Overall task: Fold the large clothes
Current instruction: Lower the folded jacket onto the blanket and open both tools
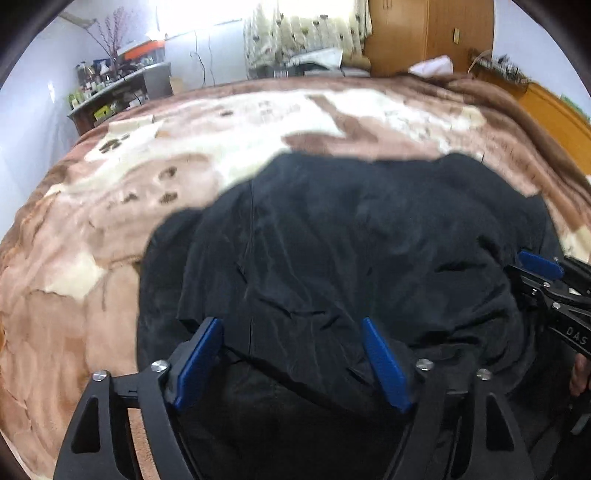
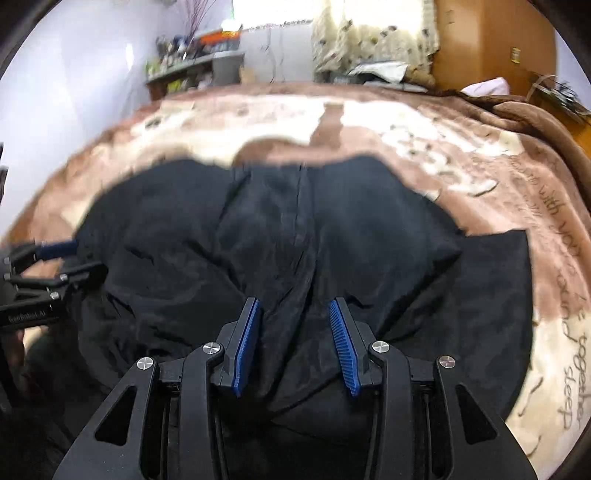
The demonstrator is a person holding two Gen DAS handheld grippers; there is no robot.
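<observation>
A large black garment (image 1: 332, 240) lies rumpled on a brown and cream blanket (image 1: 110, 206); it also shows in the right wrist view (image 2: 295, 236). My left gripper (image 1: 291, 325) is open, its blue pads over the garment's near edge, with cloth lying between them but not pinched. My right gripper (image 2: 295, 306) is open just above the garment's near middle, cloth between its pads. The right gripper shows at the right edge of the left wrist view (image 1: 543, 273). The left gripper shows at the left edge of the right wrist view (image 2: 55, 262).
The blanket (image 2: 480, 155) covers a bed. A cluttered shelf (image 1: 110, 88) stands at the far left by the wall. A wooden wardrobe (image 1: 424, 33) and curtains (image 1: 303, 29) are behind the bed. A wooden headboard (image 1: 554, 110) is at the right.
</observation>
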